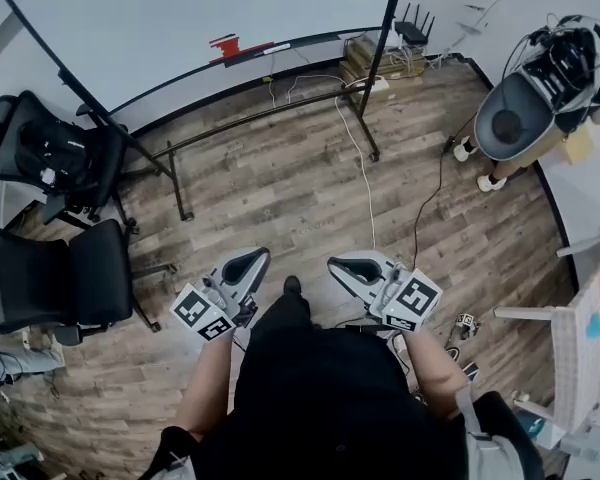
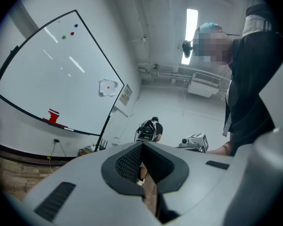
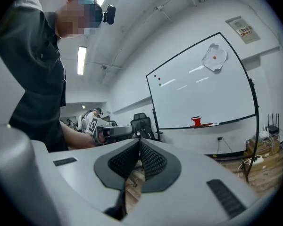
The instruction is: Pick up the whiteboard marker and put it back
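Both claws are clenched on nothing: left gripper (image 1: 246,266) and right gripper (image 1: 352,268) are held low, jaws pressed together. Well apart from them, the whiteboard marker (image 1: 263,49) lies on the whiteboard (image 1: 180,8) ledge beside a red eraser (image 1: 225,44). Likely light, stiff, slick; pinch it mid-barrel

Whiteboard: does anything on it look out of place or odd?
One thing: a crumpled sheet is stuck near an upper corner of the whiteboard, wrinkled rather than flat, with a small orange dot at its middle. Nothing else on it stands out.
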A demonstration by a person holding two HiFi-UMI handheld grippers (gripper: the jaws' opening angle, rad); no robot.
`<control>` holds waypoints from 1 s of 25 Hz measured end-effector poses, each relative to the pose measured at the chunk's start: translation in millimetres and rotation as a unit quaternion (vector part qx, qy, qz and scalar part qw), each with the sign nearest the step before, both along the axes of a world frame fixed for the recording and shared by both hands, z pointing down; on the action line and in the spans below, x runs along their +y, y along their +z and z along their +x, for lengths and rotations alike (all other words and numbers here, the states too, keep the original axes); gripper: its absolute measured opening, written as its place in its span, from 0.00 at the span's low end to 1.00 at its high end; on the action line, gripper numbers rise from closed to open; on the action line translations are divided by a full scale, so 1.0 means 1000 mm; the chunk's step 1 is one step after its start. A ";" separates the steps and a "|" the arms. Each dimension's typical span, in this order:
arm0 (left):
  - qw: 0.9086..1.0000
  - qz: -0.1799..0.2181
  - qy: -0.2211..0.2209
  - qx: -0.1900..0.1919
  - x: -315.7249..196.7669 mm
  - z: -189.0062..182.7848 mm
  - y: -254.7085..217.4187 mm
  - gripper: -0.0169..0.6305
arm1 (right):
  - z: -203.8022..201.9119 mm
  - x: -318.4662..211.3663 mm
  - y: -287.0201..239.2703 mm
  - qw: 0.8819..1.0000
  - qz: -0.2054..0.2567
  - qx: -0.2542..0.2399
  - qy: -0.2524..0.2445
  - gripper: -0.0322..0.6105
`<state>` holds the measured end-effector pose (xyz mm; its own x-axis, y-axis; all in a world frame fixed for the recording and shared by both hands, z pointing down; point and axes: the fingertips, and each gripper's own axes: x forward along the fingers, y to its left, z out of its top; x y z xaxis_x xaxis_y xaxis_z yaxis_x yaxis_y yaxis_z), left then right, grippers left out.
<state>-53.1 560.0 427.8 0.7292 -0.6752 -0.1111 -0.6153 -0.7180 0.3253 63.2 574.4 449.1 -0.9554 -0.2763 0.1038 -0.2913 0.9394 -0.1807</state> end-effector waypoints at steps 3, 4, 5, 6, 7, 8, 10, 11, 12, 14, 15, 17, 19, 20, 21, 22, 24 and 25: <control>1.000 0.004 0.007 0.000 -0.043 -0.016 -0.005 0.05 | -0.015 -0.043 -0.007 1.000 0.004 0.007 0.009 0.08; 1.000 0.006 0.010 -0.001 -0.058 -0.021 -0.006 0.05 | -0.019 -0.058 -0.009 1.000 0.003 0.008 0.013 0.08; 1.000 0.007 0.013 -0.002 -0.072 -0.026 -0.009 0.05 | -0.023 -0.072 -0.011 1.000 0.001 0.010 0.017 0.08; 1.000 0.008 0.016 -0.002 -0.087 -0.030 -0.011 0.05 | -0.027 -0.086 -0.012 1.000 0.000 0.012 0.020 0.08; 1.000 0.008 0.020 -0.003 -0.102 -0.035 -0.012 0.05 | -0.031 -0.100 -0.014 1.000 0.000 0.014 0.022 0.08; 1.000 0.007 0.023 -0.005 -0.116 -0.039 -0.013 0.05 | -0.036 -0.114 -0.015 1.000 0.002 0.015 0.026 0.08; 0.999 0.007 0.028 -0.014 -0.142 -0.047 -0.013 0.05 | -0.045 -0.140 -0.017 0.999 0.011 0.020 0.031 0.08; 0.999 0.009 0.030 -0.018 -0.154 -0.051 -0.013 0.05 | -0.049 -0.153 -0.019 0.999 0.019 0.025 0.033 0.08; 0.999 0.010 0.032 -0.021 -0.166 -0.054 -0.012 0.05 | -0.052 -0.166 -0.020 0.998 0.029 0.031 0.035 0.08; 0.999 0.009 0.032 -0.024 -0.187 -0.059 -0.009 0.05 | -0.052 -0.194 -0.024 0.997 0.044 0.042 0.042 0.08; 0.999 0.008 0.030 -0.024 -0.196 -0.060 -0.008 0.05 | -0.051 -0.207 -0.025 0.997 0.047 0.043 0.044 0.08; 0.999 0.001 0.027 -0.023 -0.209 -0.060 -0.003 0.05 | -0.048 -0.228 -0.026 0.997 0.047 0.043 0.043 0.08; 0.999 -0.007 0.026 -0.026 -0.220 -0.059 0.004 0.05 | -0.047 -0.243 -0.022 0.997 0.048 0.041 0.039 0.08; 0.999 -0.011 0.025 -0.028 -0.226 -0.060 0.007 0.04 | -0.049 -0.251 -0.021 0.997 0.049 0.040 0.038 0.08; 0.999 -0.014 0.023 -0.030 -0.234 -0.062 0.010 0.05 | -0.051 -0.260 -0.019 0.997 0.050 0.038 0.037 0.08; 0.999 -0.017 0.020 -0.030 -0.242 -0.064 0.011 0.05 | -0.053 -0.270 -0.018 0.998 0.050 0.035 0.035 0.08; 0.999 -0.023 0.013 -0.033 -0.262 -0.064 0.014 0.05 | -0.053 -0.292 -0.016 0.998 0.048 0.031 0.029 0.08; 0.999 -0.025 0.011 -0.035 -0.274 -0.060 0.015 0.05 | -0.050 -0.304 -0.015 0.998 0.047 0.029 0.026 0.08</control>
